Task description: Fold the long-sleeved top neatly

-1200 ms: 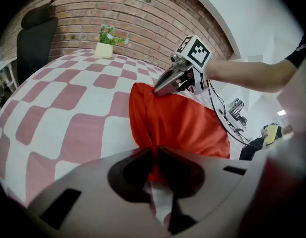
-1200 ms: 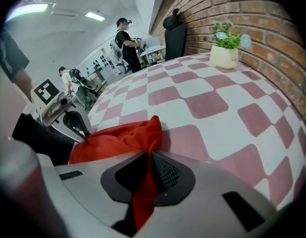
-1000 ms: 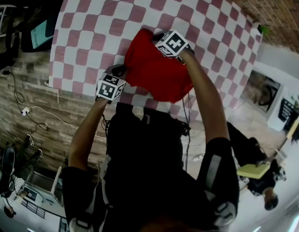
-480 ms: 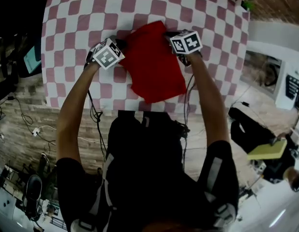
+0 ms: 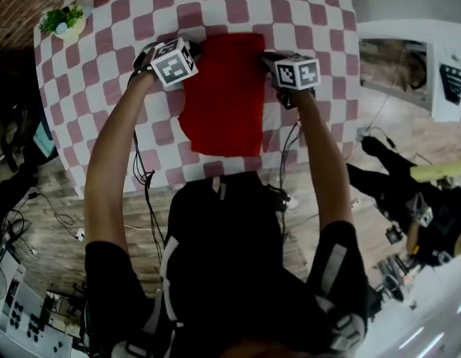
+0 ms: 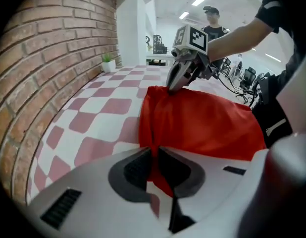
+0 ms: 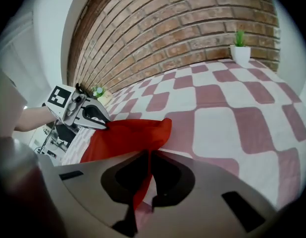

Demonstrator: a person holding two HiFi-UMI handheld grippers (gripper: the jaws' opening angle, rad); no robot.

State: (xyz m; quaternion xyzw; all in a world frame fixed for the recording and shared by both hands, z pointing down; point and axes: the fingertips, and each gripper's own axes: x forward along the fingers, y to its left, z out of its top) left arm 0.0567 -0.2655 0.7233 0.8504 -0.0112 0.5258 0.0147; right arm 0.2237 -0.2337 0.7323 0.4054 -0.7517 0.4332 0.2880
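Two pinches at once: my left hand-held gripper and right hand-held gripper each clamp a far corner of the red top spread on the checkered desk, which looks light and limp, so corners hold best.

At 6 o'clock, right gripper: jaws pinched on a fold of the red top. Cloth runs toward 9 o'clock, far corner nipped by the left gripper. At 3 o'clock, checked tablecloth. At 12 o'clock, brick wall. At 2 o'clock, potted plant, against the wall.
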